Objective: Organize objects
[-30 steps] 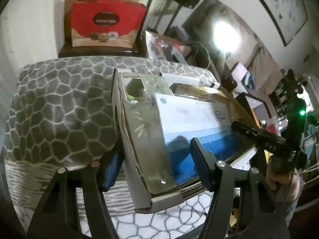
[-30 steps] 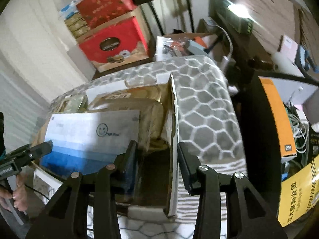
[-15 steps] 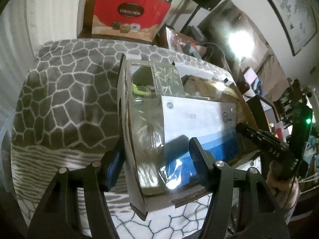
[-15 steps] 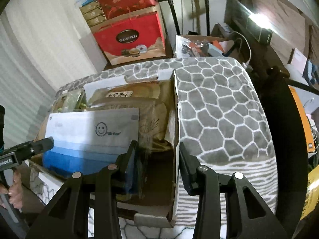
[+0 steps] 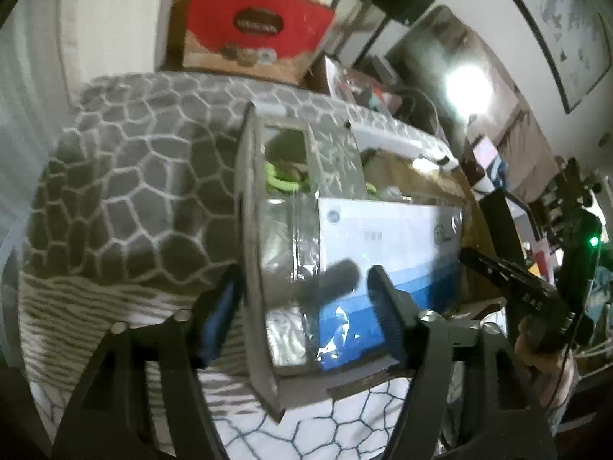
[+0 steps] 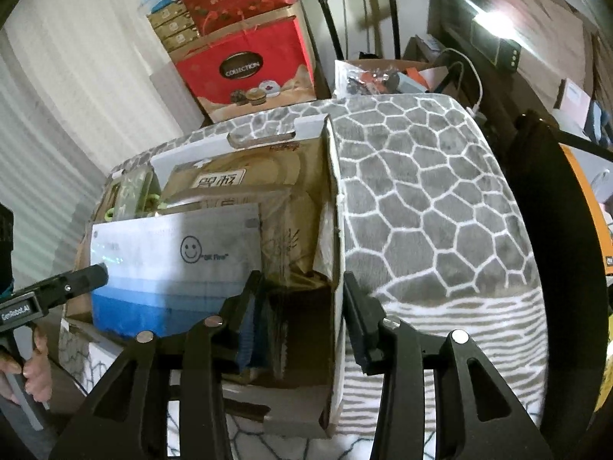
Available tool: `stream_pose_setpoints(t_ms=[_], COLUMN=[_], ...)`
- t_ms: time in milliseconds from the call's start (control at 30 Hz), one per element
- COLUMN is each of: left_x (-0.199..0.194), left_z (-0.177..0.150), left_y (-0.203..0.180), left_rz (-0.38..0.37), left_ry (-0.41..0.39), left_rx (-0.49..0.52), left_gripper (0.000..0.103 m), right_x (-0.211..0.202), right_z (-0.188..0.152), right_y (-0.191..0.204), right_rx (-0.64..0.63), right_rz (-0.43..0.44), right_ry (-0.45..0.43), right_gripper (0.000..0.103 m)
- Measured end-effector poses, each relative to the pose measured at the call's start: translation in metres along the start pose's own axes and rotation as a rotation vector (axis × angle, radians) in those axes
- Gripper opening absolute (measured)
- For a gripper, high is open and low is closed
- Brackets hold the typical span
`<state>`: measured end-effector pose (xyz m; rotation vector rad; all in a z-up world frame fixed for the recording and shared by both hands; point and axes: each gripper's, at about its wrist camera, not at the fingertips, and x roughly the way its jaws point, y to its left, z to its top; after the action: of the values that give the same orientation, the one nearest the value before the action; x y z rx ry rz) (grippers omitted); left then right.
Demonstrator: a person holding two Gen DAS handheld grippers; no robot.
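Straddling opposite side walls of an open cardboard box [image 5: 256, 280], both grippers stand with their jaws parted and have just been opening wider. The left gripper [image 5: 302, 303] has the box's left wall between its jaws; the outer pad stands just beside the wall on the blanket side, with a thin gap showing, and the inner pad hangs inside the box above a blue-and-white packet [image 5: 383, 253], clear of the wall. The right gripper [image 6: 300, 314] has the box's right wall [image 6: 336, 253] between its jaws in the same way, one finger inside the box beside the packet's [image 6: 172, 268] edge and the other outside over the blanket; neither pad presses the cardboard. The box rests on a grey blanket with a white honeycomb pattern [image 6: 429, 207], directly under and ahead of both jaws. Ahead of the jaws inside the box lie brown paper packages [image 6: 237, 180] and something lime green [image 5: 283, 180] at the far left corner. Beyond the blanket stands a red gift bag [image 6: 245, 73].
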<state>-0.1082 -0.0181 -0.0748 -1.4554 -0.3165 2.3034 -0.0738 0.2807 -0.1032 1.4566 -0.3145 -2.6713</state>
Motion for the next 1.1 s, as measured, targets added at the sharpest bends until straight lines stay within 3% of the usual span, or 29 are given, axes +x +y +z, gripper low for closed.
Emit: stream_pose_setpoints(t_ms=[133, 300, 367, 733, 900, 1100], left_x=[-0.027, -0.064, -0.075, -0.085, -0.09, -0.093], left_z=[-0.007, -0.026, -0.035, -0.064, -0.073, -0.085], left_y=[-0.003, -0.023, -0.027, -0.04, -0.048, -0.048], left_rz=[0.058, 0.128, 0.154, 0.199, 0.262, 0.251], left_ry=[-0.091, -0.208, -0.238, -0.244, -0.265, -0.265], left_rx=[0.016, 0.075, 0.087, 0.088, 0.108, 0.098], left_gripper=[0.079, 0.09, 0.098, 0.101, 0.103, 0.103], right_x=[-0.02, -0.055, -0.066, -0.091, -0.094, -0.1], right_z=[-0.003, -0.012, -0.018, -0.056, -0.063, -0.073], right_y=[0.001, 0.009, 0.016, 0.062, 0.066, 0.07], right_rx=[-0.022, -0.041, -0.059, -0.144, -0.126, -0.116], right_rz=[-0.05, -0.098, -0.107, -0.149, -0.143, -0.146], right_ry=[-0.045, -0.128, -0.155, -0.215, -0.223, -0.238], right_gripper=[0.056, 0.071, 0.076, 0.1, 0.101, 0.102])
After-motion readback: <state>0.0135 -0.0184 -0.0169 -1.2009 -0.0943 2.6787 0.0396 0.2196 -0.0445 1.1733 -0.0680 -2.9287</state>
